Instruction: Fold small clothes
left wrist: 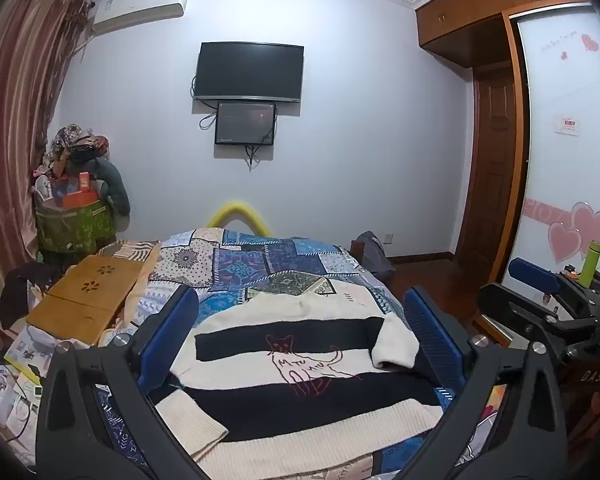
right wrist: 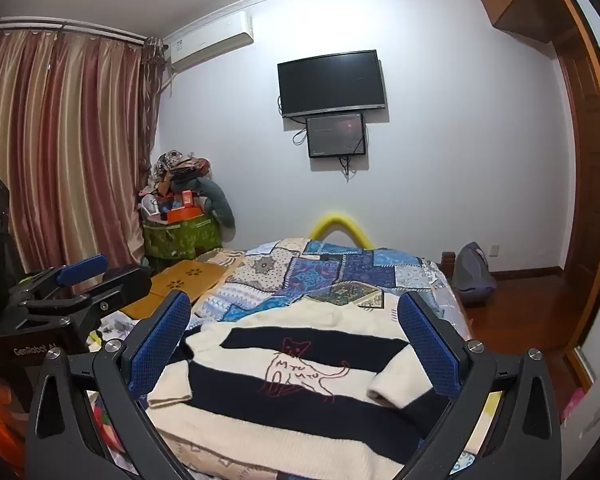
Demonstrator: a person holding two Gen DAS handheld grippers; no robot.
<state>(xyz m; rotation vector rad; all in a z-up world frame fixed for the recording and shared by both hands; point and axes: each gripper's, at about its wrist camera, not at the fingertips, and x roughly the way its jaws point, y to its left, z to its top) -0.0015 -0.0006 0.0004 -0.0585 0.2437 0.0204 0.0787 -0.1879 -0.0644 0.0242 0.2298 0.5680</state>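
A bed point(left wrist: 260, 264) under a blue patchwork quilt point(right wrist: 340, 268) is filling the middle of both views, and one small sweater point(left wrist: 292, 364) is lying flat on its near end, both sleeves already folded in over the body. The sweater is showing cream and black stripes, three black bands counted, with a red outlined cat point(right wrist: 300, 372) on the chest carrying the letters "MTU MTU".

Two dark screens are hanging on the far wall: a television point(left wrist: 249, 71) and a smaller monitor point(left wrist: 245, 123) just under it. One air conditioner point(right wrist: 212, 40) is sitting high beside the striped curtain point(right wrist: 60, 152).

A green fabric basket point(left wrist: 74, 226) in the corner is brimming with boxes and bundled cloth. One wooden lap table point(left wrist: 88, 292), showing two flower cut-outs, is resting on the bed's left side.

The left gripper point(left wrist: 300, 332) is hovering above the sweater, jaws spread wide and empty. The right gripper point(right wrist: 296, 340) is hovering likewise, released, nothing between its blue pads point(right wrist: 160, 340). In the right wrist view the left gripper's body is reading "GenRobot".
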